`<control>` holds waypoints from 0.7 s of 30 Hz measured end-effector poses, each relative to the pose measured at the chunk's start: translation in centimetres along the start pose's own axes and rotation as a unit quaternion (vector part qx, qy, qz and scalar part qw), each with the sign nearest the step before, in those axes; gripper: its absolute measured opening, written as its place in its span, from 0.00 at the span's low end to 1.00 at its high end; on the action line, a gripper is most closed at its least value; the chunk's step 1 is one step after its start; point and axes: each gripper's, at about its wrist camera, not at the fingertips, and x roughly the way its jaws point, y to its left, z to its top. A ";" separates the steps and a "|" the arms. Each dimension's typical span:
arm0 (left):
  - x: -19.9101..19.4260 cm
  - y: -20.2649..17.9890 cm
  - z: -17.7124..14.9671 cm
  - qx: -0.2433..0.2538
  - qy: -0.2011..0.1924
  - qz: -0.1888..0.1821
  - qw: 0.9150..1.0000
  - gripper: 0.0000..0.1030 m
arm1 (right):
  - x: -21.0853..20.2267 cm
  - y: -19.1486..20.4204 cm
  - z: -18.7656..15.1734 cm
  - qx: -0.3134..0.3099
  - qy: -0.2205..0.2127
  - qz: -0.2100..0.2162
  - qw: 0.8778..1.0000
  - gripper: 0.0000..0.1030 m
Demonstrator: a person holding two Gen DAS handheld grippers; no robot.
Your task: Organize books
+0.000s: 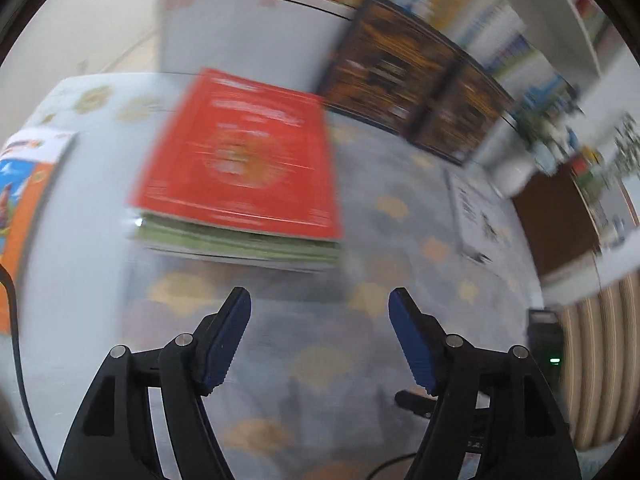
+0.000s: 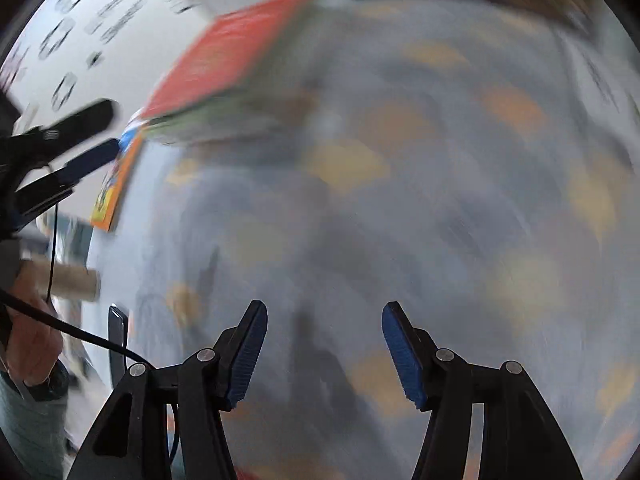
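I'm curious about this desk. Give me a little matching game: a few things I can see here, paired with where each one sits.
Things:
1. red-covered book
2. orange picture book
3. dark brown-covered book
4. left gripper

Places:
A. propped against the shelf
B. on top of the stack
C. at the tablecloth's left edge
D. over the tablecloth, jaws apart, empty

Pairs: 1-B, 2-C, 3-A, 4-D
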 end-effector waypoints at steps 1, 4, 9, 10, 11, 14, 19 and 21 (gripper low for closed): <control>0.8 -1.8 -0.2 0.011 0.010 -0.009 1.000 0.68 | -0.4 -1.8 -0.8 0.024 0.002 0.005 1.000 0.56; 2.6 -6.5 -0.9 0.044 0.028 -0.016 0.998 0.68 | -2.7 -6.9 -2.7 0.081 -0.015 0.011 0.997 0.56; 5.3 -14.1 -0.9 0.072 0.050 -0.032 0.996 0.68 | -7.5 -12.6 -3.5 0.110 -0.057 -0.010 0.992 0.56; 5.7 -15.2 -0.8 0.068 0.054 -0.040 0.995 0.68 | -8.5 -13.8 -3.7 0.111 -0.063 -0.019 0.992 0.56; 6.2 -16.6 -0.7 0.063 0.058 -0.050 0.995 0.68 | -9.2 -14.7 -3.8 0.112 -0.068 -0.026 0.991 0.57; 7.3 -19.6 -0.5 0.065 0.053 -0.049 0.995 0.68 | -11.2 -18.1 -4.3 0.127 -0.079 -0.041 0.988 0.57; 9.7 -23.3 0.4 0.074 0.044 -0.050 0.995 0.68 | -13.8 -23.2 -4.1 0.143 -0.087 -0.064 0.984 0.57; 11.2 -24.1 1.2 0.057 0.047 -0.051 0.996 0.68 | -14.9 -24.7 -3.4 0.140 -0.095 -0.066 0.983 0.57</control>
